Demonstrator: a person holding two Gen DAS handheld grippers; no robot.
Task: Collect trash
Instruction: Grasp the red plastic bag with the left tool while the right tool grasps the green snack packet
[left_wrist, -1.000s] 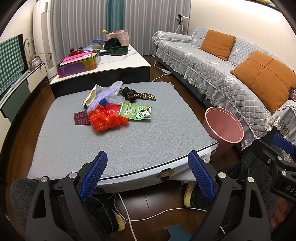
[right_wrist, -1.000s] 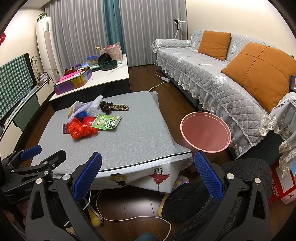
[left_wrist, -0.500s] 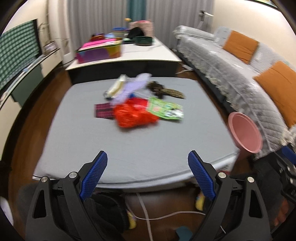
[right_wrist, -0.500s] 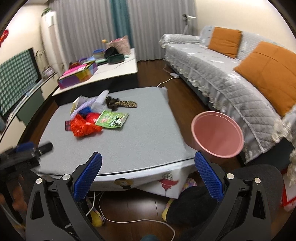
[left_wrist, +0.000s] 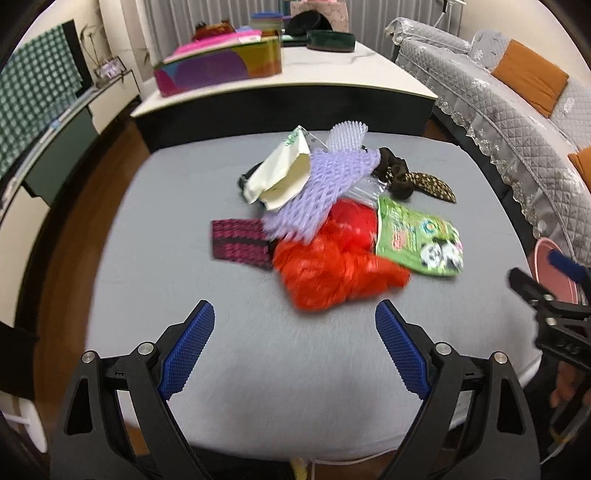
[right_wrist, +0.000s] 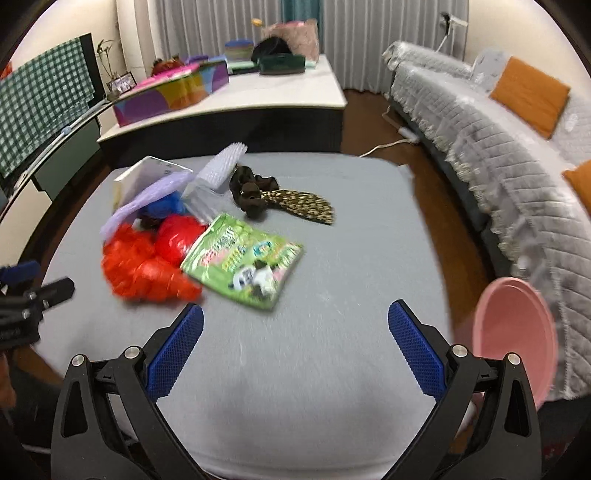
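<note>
A pile of trash lies mid-table on the grey table: a red plastic bag, a green panda snack packet, purple foam netting, a white pouch, a dark red wrapper and a brown leopard-print cloth. My left gripper is open and empty, above the table just short of the red bag. My right gripper is open and empty, just short of the green packet. A pink bin stands off the table's right edge.
A grey quilted sofa with orange cushions runs along the right. A low white table with a colourful box and other items stands behind. Wooden floor surrounds the grey table. The right gripper also shows in the left wrist view.
Both grippers have moved forward over the grey table toward the trash pile, which now looks much closer. Both stayed open. The trash has not moved.
</note>
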